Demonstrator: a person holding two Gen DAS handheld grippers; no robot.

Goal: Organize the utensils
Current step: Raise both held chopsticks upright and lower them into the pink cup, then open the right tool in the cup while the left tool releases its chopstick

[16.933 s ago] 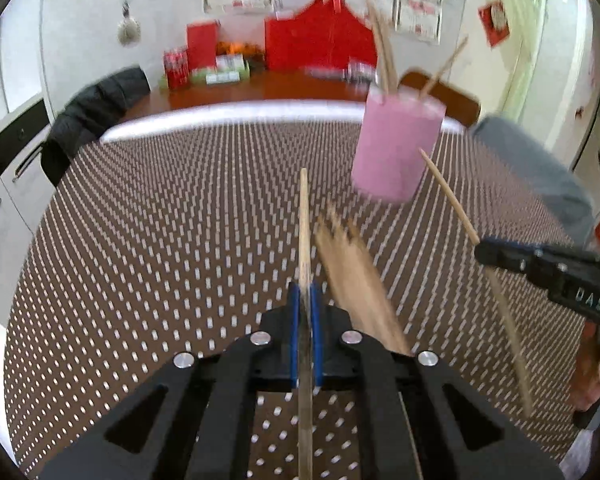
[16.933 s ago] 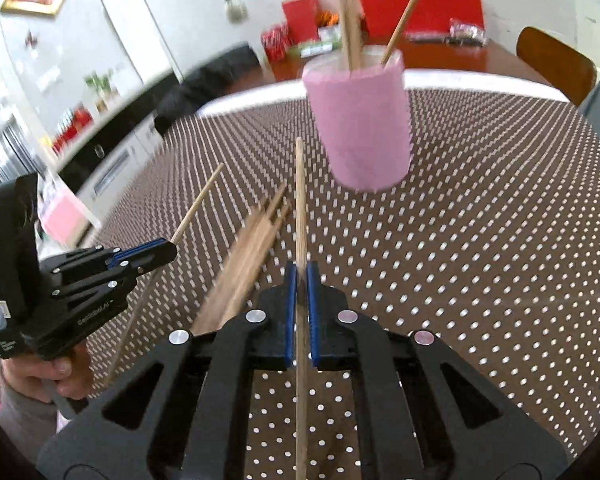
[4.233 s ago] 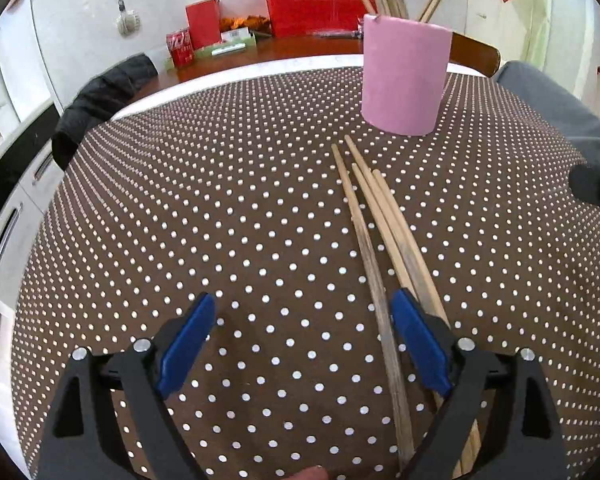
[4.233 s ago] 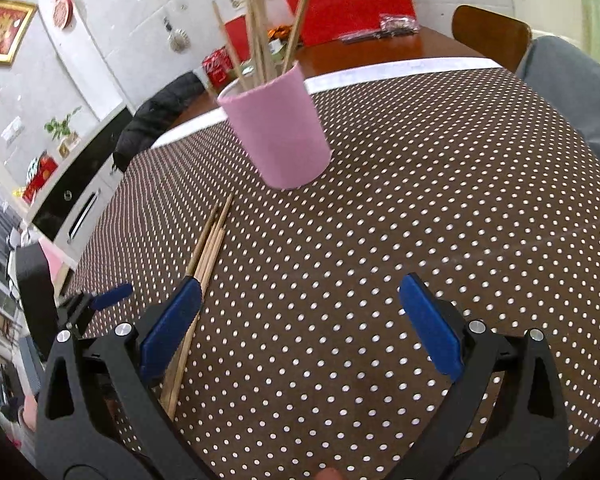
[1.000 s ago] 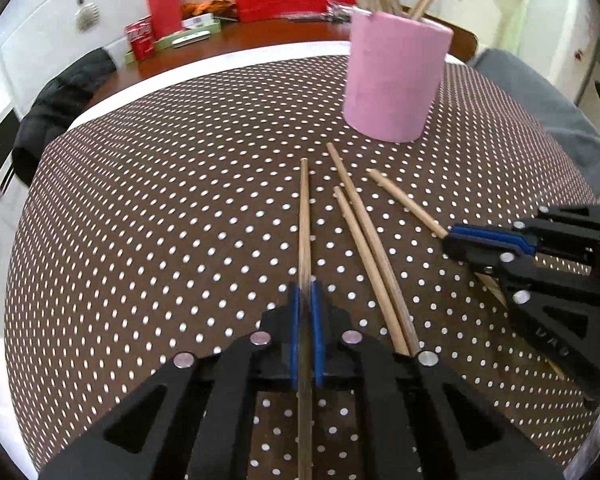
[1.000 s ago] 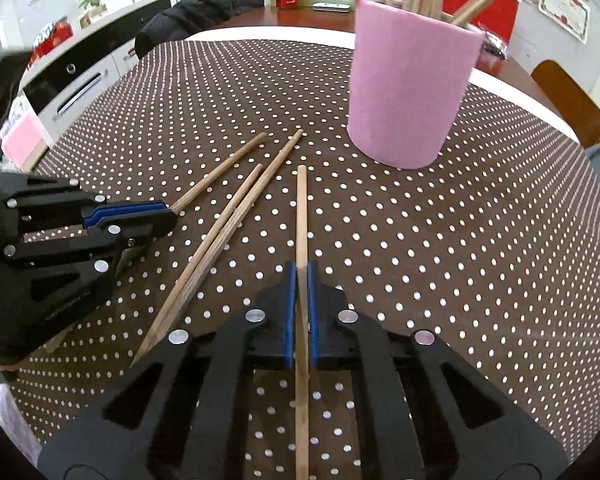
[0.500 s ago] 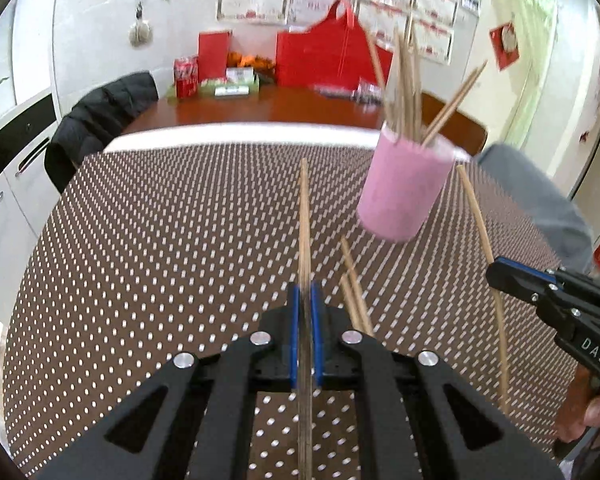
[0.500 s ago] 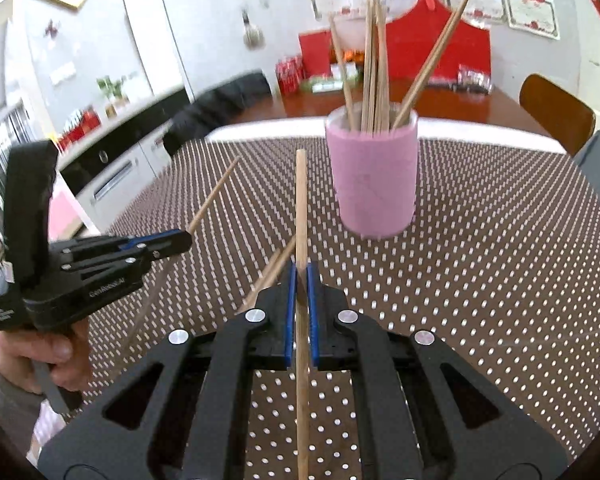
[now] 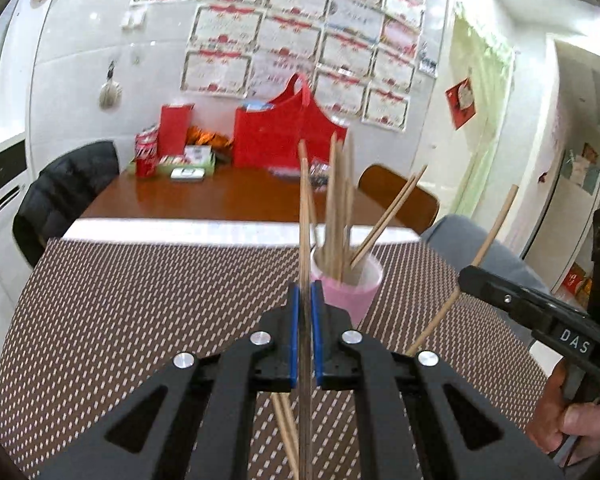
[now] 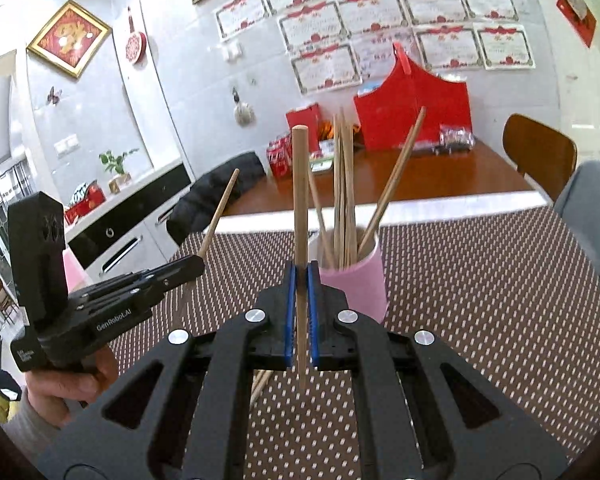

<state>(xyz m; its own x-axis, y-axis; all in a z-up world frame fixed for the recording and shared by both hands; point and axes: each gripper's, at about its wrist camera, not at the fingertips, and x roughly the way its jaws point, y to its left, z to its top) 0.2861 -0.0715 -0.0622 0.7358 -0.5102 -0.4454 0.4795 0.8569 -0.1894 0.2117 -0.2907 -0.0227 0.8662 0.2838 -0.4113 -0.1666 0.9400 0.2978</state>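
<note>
Left tongs (image 9: 305, 320) and right tongs (image 10: 299, 300) each clench a chopstick (image 9: 303, 216) (both raised) near the cup (image 10: 354, 284).

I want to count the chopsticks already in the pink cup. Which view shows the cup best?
The right wrist view: the pink cup shows its side wall and spread-out sticks. In the left wrist view the cup is smaller, blurred and partly behind the left gripper.

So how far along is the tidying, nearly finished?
Well along. Several chopsticks already stand in the pink cup. The left gripper and right gripper are each shut on one chopstick, raised near the cup. A couple of loose chopsticks lie on the dotted tablecloth, waiting to be collected.
</note>
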